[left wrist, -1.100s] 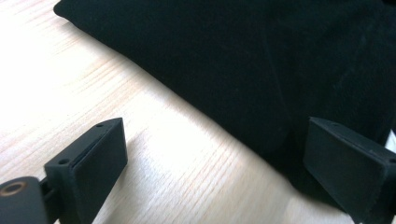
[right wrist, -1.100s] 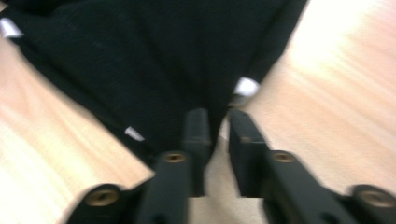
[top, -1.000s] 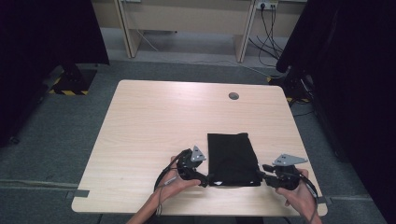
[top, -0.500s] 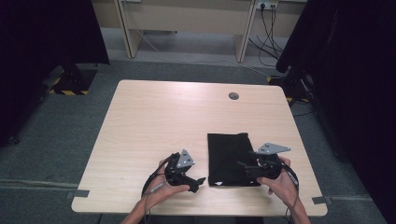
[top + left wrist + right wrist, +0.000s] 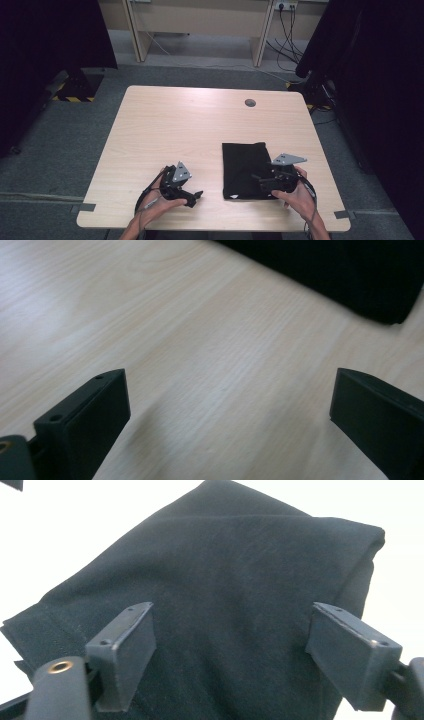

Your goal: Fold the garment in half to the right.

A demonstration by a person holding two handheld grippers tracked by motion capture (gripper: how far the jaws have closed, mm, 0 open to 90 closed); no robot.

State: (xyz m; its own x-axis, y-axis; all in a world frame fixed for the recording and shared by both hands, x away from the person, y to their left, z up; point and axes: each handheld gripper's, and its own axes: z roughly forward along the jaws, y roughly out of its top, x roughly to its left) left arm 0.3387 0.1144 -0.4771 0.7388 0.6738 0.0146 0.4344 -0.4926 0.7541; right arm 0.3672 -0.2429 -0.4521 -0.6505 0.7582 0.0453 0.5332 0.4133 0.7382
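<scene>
- Black folded cloth (image 5: 246,170) lay flat on the wooden table (image 5: 190,125), near the edge on the person's side and right of centre. Rectangular; long axis ran front-to-back, i.e. from the person's edge toward the far edge w/ the round cable hole (image 5: 250,103). Far short edge sat slightly skewed.
- Right gripper (image 5: 257,178) was over the cloth's near right part, jaws pointing left across it, approx. crosswise to its long axis. Jaws stood wide apart, nothing between them but cloth surface below. In the right gripper view the cloth (image 5: 235,595) spread ahead of and under both jaws, a folded corner at the upper right.
- Left gripper (image 5: 196,196) was over bare table left of the cloth, near but apart from it, jaws pointing right toward the cloth's near left corner. Jaws wide apart, gripping nothing. In the left gripper view the cloth's edge (image 5: 340,275) lay ahead of the jaws, light wood between.
- Each gripper held in a hand, forearms entering from the near edge; cables trailed back from both.
- Contact btwn right jaws and cloth: cannot tell.
</scene>
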